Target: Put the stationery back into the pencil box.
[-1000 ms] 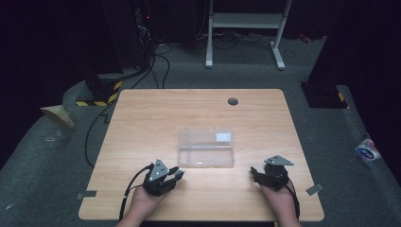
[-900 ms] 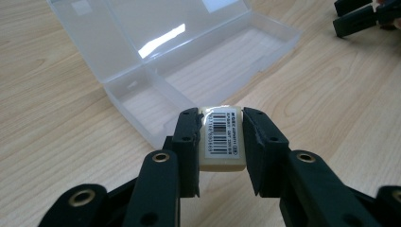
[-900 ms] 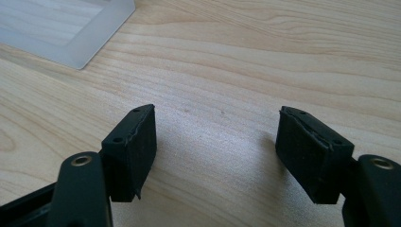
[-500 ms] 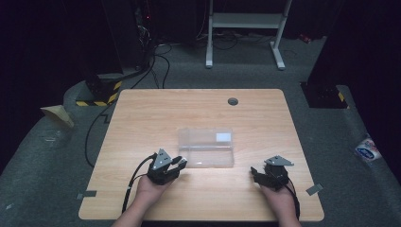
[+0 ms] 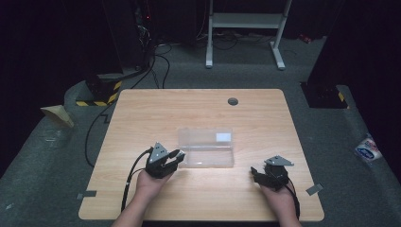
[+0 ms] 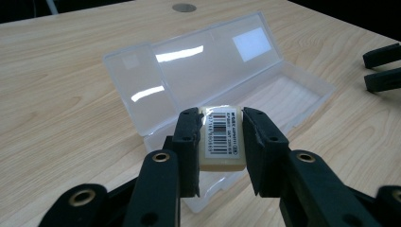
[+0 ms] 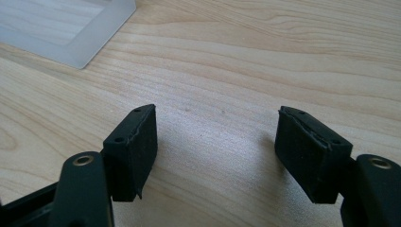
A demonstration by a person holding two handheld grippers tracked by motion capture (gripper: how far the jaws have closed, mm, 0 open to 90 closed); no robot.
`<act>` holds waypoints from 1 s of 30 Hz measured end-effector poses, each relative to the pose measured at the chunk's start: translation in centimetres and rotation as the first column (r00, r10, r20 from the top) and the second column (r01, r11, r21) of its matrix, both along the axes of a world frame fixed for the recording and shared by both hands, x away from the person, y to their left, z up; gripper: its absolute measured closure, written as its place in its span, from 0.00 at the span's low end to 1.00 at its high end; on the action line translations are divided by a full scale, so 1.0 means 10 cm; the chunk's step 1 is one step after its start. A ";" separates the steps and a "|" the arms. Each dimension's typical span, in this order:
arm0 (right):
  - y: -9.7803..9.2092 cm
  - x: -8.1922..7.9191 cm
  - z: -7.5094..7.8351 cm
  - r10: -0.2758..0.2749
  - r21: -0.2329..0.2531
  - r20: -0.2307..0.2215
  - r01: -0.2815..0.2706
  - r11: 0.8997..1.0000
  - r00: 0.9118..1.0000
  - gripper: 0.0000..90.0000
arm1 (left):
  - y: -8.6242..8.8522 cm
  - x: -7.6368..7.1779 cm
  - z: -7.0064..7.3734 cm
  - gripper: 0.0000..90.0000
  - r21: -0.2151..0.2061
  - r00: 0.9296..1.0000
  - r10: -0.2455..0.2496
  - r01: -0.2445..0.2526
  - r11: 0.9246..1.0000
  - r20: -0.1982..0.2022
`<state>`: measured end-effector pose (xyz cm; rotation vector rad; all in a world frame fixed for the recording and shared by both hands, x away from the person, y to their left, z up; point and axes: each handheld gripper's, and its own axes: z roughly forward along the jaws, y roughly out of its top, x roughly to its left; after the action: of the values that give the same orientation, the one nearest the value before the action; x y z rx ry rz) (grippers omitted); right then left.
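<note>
Moved since a second ago: left gripper, up from the lower left of the high view toward the frame's centre, now at the near left end of the clear, hinged, rectangular plastic case. Means, most likely, an approach to drop its load into the case. Right gripper unchanged, resting at lower right on the pale wood-grain table.

Left jaws pinched onto a small cream rectangular eraser with a white barcode label, held at the middle of the left gripper view, just above the near end of the case's open tray. Right jaws spread wide over bare wood, holding nothing; a corner of the case at the upper left of the right gripper view.

Case: thin, glossy, translucent, lid thrown back and catching glare, a white sticker on it. Eraser: matte, soft-edged block. Jaw pads: black, flat, rubbery.
</note>
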<state>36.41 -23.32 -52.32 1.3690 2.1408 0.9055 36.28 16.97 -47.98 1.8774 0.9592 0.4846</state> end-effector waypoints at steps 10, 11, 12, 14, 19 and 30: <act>0.01 0.00 0.00 -0.002 -0.001 -0.002 0.002 1.000 1.000 0.34 | -0.01 0.14 -0.10 0.75 0.033 0.999 0.026 -0.026 0.999 -0.018; 0.01 0.00 0.00 -0.002 0.000 -0.002 0.002 1.000 1.000 0.34 | -0.02 0.14 -0.10 0.75 0.032 1.000 0.025 -0.025 0.999 -0.018; 0.01 0.00 0.00 -0.002 -0.001 -0.001 0.002 1.000 1.000 0.34 | -0.02 0.14 -0.11 0.75 0.034 1.000 0.021 -0.020 0.999 -0.017; 0.01 0.00 0.00 -0.003 -0.004 0.001 0.003 1.000 1.000 0.34 | -0.04 0.15 -0.12 0.75 0.031 0.999 0.024 -0.024 0.999 -0.023; 0.00 0.00 0.00 -0.001 -0.006 0.003 0.001 1.000 1.000 0.34 | -0.07 0.16 -0.17 0.75 0.040 0.999 0.029 -0.028 0.999 -0.027; 0.00 0.00 0.00 -0.001 -0.006 0.004 0.001 1.000 1.000 0.34 | -0.11 0.20 -0.22 0.75 0.071 0.998 0.048 -0.046 0.996 -0.033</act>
<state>36.41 -23.28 -52.32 1.3644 2.1384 0.9000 38.26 15.91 -50.19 1.9352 1.0231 0.5218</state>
